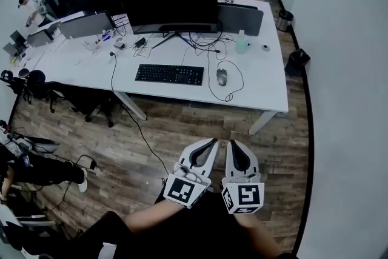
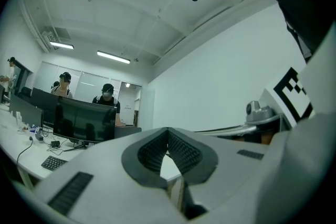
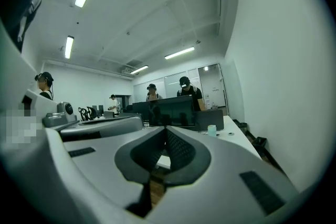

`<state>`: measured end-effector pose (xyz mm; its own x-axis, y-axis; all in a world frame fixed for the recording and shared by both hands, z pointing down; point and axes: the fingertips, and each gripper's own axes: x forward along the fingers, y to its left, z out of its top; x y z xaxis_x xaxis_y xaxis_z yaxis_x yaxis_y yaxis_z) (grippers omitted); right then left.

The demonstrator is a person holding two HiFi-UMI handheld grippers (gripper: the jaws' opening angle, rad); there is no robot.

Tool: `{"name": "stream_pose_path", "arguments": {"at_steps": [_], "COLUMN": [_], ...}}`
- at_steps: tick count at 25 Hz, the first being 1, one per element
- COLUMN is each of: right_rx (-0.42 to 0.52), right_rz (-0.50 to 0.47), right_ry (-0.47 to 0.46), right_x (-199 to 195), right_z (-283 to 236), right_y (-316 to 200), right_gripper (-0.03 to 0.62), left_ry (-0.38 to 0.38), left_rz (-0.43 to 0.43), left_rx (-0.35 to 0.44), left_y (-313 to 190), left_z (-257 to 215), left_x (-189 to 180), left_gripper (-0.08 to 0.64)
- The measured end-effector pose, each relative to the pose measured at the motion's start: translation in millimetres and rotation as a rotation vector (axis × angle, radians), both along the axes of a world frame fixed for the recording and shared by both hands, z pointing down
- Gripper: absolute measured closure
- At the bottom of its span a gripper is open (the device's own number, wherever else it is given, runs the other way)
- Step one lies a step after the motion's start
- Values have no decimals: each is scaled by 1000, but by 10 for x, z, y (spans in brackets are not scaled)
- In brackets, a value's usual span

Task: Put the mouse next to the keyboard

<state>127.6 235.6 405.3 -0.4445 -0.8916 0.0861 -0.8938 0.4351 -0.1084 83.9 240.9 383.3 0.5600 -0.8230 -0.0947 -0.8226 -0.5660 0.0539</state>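
Desk (image 1: 267,79), white: ahead of me.
Keyboard (image 1: 169,74), black: on the desk.
My left gripper (image 1: 210,142) and my right gripper (image 1: 233,144): jaws together, nothing between them, side by side above the wood floor, well apart from the desk.
Mouse (image 1: 222,76): on the desk, near the keyboard's right end.

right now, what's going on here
A person stands back from a white desk, holding a gripper in each hand. The left gripper and right gripper are both shut and empty, held low over the wooden floor, short of the desk. On the desk a wired mouse lies just right of the black keyboard, in front of a dark monitor. Neither gripper touches anything.
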Motion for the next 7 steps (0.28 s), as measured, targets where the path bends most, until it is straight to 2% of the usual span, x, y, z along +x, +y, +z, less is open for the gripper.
{"name": "stream_pose_path", "arguments": {"at_steps": [7], "right_rx": [-21], "right_rz": [-25], "right_ry": [-12], "right_x": [-31], "right_z": [19], "right_y": [22], "right_gripper": [574], "left_ry": [-29], "left_rz": [2], "left_rx": [-41], "left_y": [-21], "left_z": [128], "left_x": [-3], "left_gripper": [557]}}
